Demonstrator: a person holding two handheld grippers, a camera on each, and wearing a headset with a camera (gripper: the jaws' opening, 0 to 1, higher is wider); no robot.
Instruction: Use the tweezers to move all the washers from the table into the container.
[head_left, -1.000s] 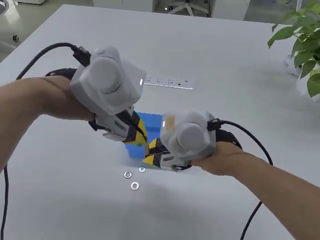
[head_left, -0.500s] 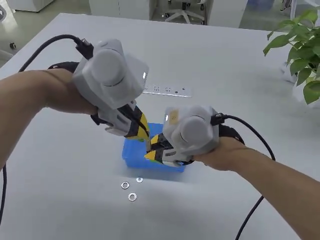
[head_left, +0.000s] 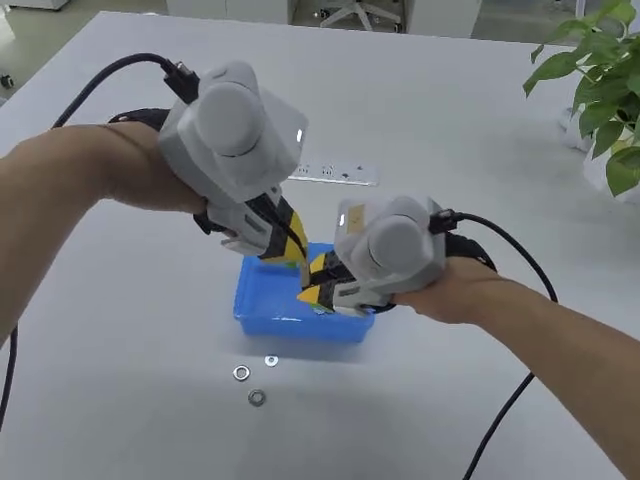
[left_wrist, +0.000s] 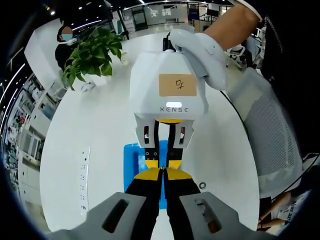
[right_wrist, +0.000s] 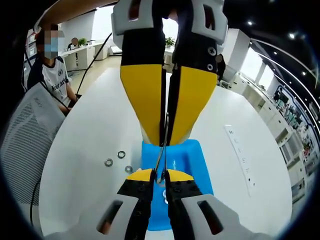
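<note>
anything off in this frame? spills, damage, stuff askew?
Nothing stands out. Blue container sits flat and intact; three washers lie loose on the table beside it, not yet moved. Tweezers hang over the container.

The right tongs (right_wrist: 160, 176) were closed on the tip of the thin tweezers (right_wrist: 162, 155), in front of the blue container (right_wrist: 192, 160). The left tongs (right_wrist: 166, 140) entered from the top of the view, jaws pressed against the same tweezers. Three washers (right_wrist: 121, 154) lay on the white surface (right_wrist: 75, 150), just beside the container.

"XENSE" on the white body of the right hand-held gripper (left_wrist: 163, 161); tan sticker (left_wrist: 178, 85) above it, unreadable
</note>
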